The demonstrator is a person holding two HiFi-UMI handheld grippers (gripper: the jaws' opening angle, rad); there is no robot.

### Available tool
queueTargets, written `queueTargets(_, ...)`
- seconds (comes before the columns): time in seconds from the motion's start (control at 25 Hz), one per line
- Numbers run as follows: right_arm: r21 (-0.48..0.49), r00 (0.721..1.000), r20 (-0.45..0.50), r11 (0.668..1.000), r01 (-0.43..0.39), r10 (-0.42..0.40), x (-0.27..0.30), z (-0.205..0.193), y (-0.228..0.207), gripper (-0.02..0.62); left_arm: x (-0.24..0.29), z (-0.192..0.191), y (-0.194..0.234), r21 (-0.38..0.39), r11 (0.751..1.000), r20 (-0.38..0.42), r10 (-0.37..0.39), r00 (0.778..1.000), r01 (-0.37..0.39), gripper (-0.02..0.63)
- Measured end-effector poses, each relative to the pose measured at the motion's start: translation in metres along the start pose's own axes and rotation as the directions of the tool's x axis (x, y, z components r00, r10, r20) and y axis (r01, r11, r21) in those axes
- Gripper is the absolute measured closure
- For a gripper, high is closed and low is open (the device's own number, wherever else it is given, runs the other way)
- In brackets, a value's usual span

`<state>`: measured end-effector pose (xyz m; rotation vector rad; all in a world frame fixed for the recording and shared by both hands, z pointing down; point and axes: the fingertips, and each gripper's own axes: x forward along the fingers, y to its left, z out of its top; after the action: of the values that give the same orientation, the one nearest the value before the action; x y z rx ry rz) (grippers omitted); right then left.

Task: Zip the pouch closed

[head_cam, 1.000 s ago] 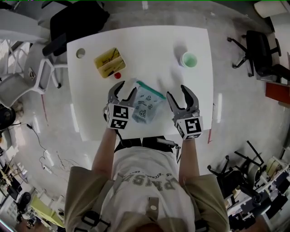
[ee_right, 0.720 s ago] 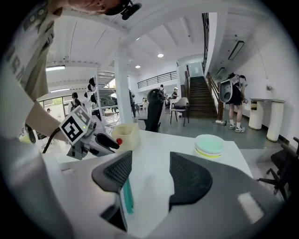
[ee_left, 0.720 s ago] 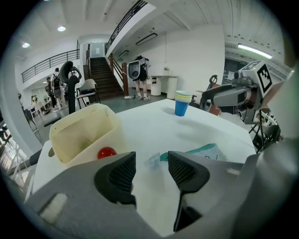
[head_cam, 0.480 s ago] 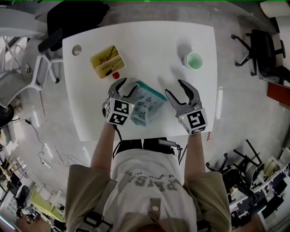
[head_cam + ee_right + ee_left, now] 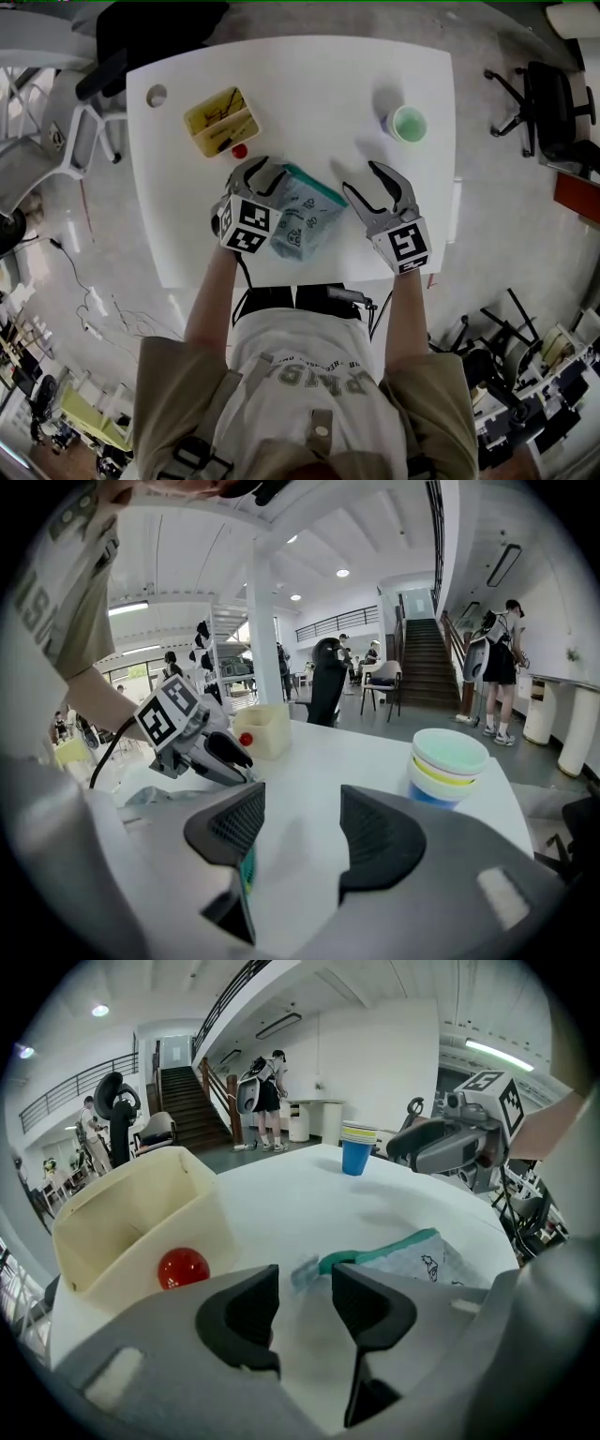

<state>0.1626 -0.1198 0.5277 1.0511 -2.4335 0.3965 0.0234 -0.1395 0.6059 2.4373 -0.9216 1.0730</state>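
While bending over the white table [image 5: 309, 84], holding one hand-held gripper in each hand, one at either end of the pouch [image 5: 302, 217]. Lying flat on the near half of the table, pale and printed, with its teal zipper edge [image 5: 314, 185] running along the far side. Holding the left hand-held gripper [image 5: 263, 174] at the left end of that zipper edge, just in front of the red ball [image 5: 241, 151] and the yellow tray [image 5: 251, 120]. Having just been closing its jaws a little, yet holding them clearly apart. Framing the pouch's small pale end tab [image 5: 305, 1272] in the gap between the tips, with the pads not pressing on it. Holding the right hand-held gripper [image 5: 360, 178] just beside the right end of the zipper edge, angled toward the pouch. Spreading its jaws wide and gripping nothing, with only bare table showing between them. Standing well apart from both, at the far right of the table: a stack of cups [image 5: 407, 124].
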Motion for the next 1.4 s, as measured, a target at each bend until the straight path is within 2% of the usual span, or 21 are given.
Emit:
queueTargets(0.52,-0.076,0.998,-0.022,0.995,-0.063,0.062,0.01,0.006,0.003,0.353,0.006,-0.001,-0.002,0.058,0.998,-0.015,-0.002,1.0,0.002,0.506)
queueTargets(0.84,-0.171,0.992,-0.042,0.977,-0.125,0.12,0.023,0.019,0.01,0.353,0.004,0.002,-0.002,0.116,0.993,-0.013,-0.006,1.0,0.007,0.565)
queueTargets(1.4,-0.372,0.96,-0.142,0.886,-0.278,0.242,0.058,0.028,0.034,0.354,-0.012,0.015,-0.008,0.252,0.967,0.047,-0.04,0.998,0.027,0.588)
